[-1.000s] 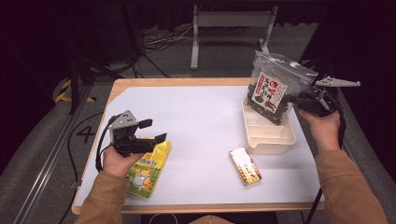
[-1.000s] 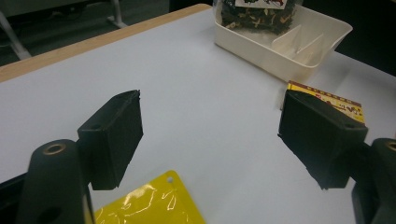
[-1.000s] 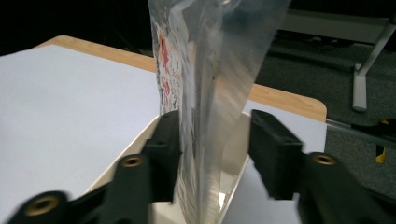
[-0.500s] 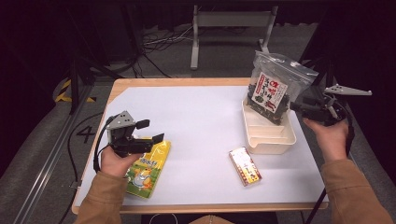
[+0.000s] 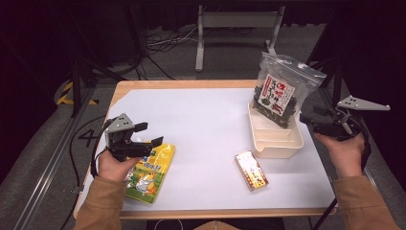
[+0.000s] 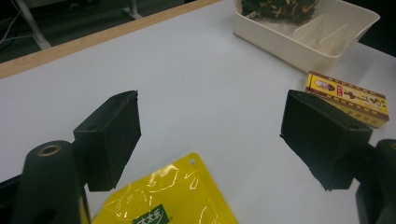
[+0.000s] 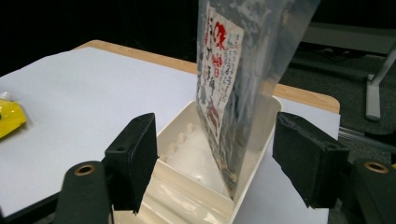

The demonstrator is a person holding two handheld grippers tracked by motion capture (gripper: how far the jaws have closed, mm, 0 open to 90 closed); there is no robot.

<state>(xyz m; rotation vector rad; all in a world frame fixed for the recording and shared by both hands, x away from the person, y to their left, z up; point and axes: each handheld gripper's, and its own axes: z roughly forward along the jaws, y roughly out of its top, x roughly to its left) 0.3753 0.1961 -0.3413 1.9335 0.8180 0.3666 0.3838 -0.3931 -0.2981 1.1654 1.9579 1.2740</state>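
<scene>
I'm holding the left tool low over the yellow packet near the surface's front-left, jaws apart. Right tool is hovering beside the cream tray, jaws apart, empty; the seaweed bag is standing upright in the tray's far compartment.

On the bench there is one white tray, one see-through bag standing in it, one yellow packet and one small box
</scene>
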